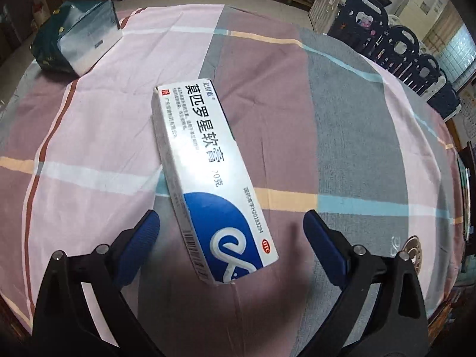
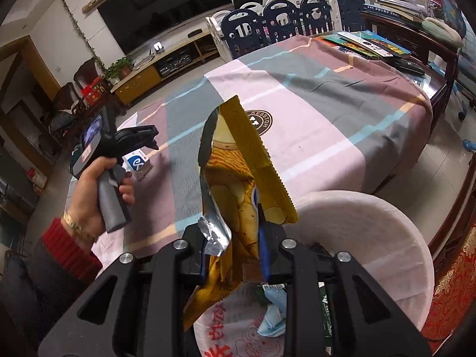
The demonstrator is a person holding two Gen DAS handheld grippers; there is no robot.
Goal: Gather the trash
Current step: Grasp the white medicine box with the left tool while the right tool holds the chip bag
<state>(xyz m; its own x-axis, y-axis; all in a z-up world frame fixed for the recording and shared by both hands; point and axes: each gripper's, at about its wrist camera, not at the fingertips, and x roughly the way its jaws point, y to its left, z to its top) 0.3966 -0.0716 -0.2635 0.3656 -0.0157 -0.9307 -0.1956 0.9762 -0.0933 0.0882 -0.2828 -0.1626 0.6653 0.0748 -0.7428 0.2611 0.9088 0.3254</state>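
Room: living room, big TV [image 2: 166, 6] on the far wall, tabletop [image 1: 357, 136] under a pink, grey and mauve checked cloth
Far left: dark green bag [image 1: 76, 40] lying on its side at the cloth's edge
Left hand-held gripper [image 1: 231, 223]: jaws spread wide, the near end of a white and blue medicine box [image 1: 208, 175] sits between the fingers, pads not touching it
Right hand-held gripper [image 2: 232, 248]: pinching a yellow snack wrapper [image 2: 238, 172], held above a white bin [image 2: 372, 229] with trash already in it
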